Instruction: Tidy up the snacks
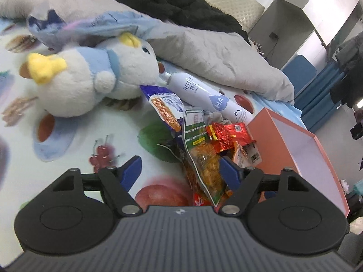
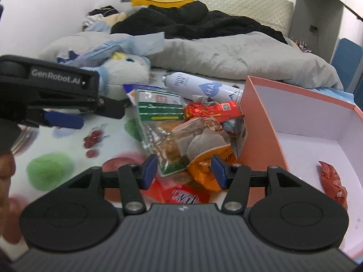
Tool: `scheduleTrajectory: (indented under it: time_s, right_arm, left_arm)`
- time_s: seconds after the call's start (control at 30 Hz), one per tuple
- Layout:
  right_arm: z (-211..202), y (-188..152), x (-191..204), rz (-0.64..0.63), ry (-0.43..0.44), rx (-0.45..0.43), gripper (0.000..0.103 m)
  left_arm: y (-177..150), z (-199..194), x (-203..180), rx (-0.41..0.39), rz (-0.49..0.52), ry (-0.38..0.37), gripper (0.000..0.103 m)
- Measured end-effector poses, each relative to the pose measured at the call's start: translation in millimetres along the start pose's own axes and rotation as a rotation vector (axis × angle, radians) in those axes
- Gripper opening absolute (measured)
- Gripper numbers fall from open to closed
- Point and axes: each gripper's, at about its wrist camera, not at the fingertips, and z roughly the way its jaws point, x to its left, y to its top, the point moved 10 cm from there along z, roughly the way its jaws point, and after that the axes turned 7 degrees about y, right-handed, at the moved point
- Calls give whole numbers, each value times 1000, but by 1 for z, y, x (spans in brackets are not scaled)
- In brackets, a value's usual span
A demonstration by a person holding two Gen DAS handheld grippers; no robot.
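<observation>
A heap of snack packets lies on the fruit-print bedsheet beside a pink box [image 1: 292, 136] [image 2: 258, 117]. My left gripper [image 1: 181, 172] is open and low over the heap. A green-and-clear packet [image 1: 199, 156] lies between its fingers, close to the right pad. My right gripper [image 2: 184, 172] is open too, with the same green packet [image 2: 158, 117] and an orange packet [image 2: 204, 170] between its pads. A red foil packet [image 1: 229, 136] [image 2: 211, 111] tops the heap. One red packet [image 2: 332, 183] lies inside the box. My left gripper's fingers [image 2: 63, 119] show at the left of the right wrist view.
A white spray bottle [image 1: 204, 93] [image 2: 199, 86] lies behind the heap. A blue-and-white plush toy [image 1: 90, 79] [image 2: 127, 70] sits to the left. A grey duvet [image 1: 215, 52] and black clothing [image 2: 192, 22] cover the far bed. A hand [image 2: 6, 170] shows at the left edge.
</observation>
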Motion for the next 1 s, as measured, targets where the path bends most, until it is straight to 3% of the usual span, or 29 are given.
scheduleTrajectory:
  time_s: [0.33, 0.43, 0.63, 0.73, 0.8, 1.0]
  right_arm:
    - [45, 3, -11, -48, -103, 42, 56]
    - [51, 2, -12, -57, -126, 54, 66]
    - [60, -3, -11, -56, -107, 53, 67]
    - [61, -5, -9, -66, -101, 49, 61]
    - [60, -4, -8, -65, -98, 46, 55]
    - [51, -1, -12, -67, -102, 36, 39]
  left_arm:
    - [1, 59, -8, 91, -84, -138, 59]
    - [1, 72, -13, 111, -103, -182, 55]
    - [4, 82, -16, 99, -74, -172, 40]
    - [1, 85, -16, 98, -46, -151, 34]
    - [0, 86, -16, 88, -18, -124, 20]
    - [3, 77, -21, 61, 7, -135, 3]
